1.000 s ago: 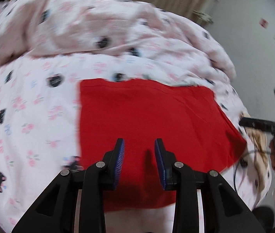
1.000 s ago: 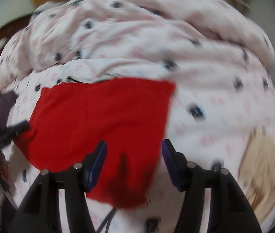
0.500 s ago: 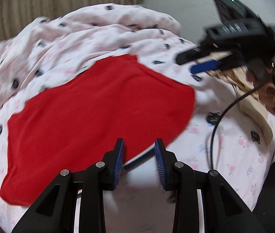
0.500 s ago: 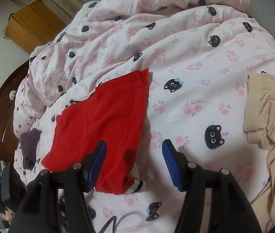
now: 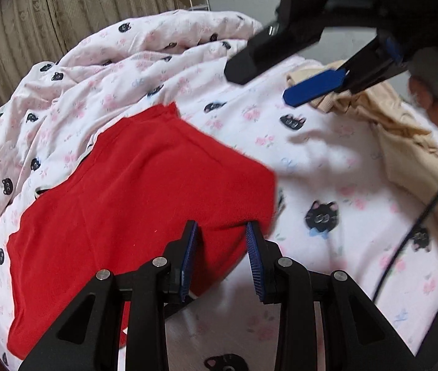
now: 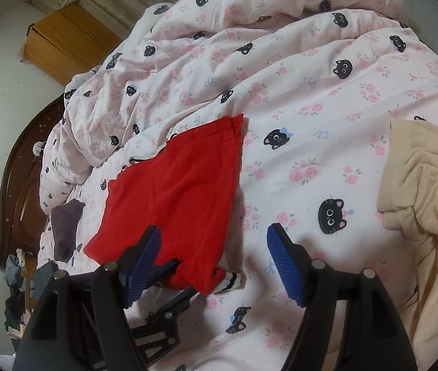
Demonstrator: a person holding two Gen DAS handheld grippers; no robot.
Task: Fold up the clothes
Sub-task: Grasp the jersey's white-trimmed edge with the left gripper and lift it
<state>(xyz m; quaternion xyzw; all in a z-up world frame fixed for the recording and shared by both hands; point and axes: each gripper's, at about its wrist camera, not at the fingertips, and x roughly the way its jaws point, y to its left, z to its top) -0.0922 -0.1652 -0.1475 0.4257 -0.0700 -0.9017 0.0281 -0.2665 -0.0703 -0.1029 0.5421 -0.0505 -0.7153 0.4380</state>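
Where the red garment (image 5: pixel 132 204) lies folded flat across the centre-left of the left wrist frame, its near corner sits between the parted fingers of the left gripper (image 5: pixel 222 256), though whether they touch the cloth is unclear. The right gripper (image 6: pixel 216 262) hangs wide open, holding nothing, low in its own frame. A beige sweater (image 6: pixel 420 191) is cut off at the right edge. The floral quilt (image 6: pixel 311 92) bunches across the upper frame.
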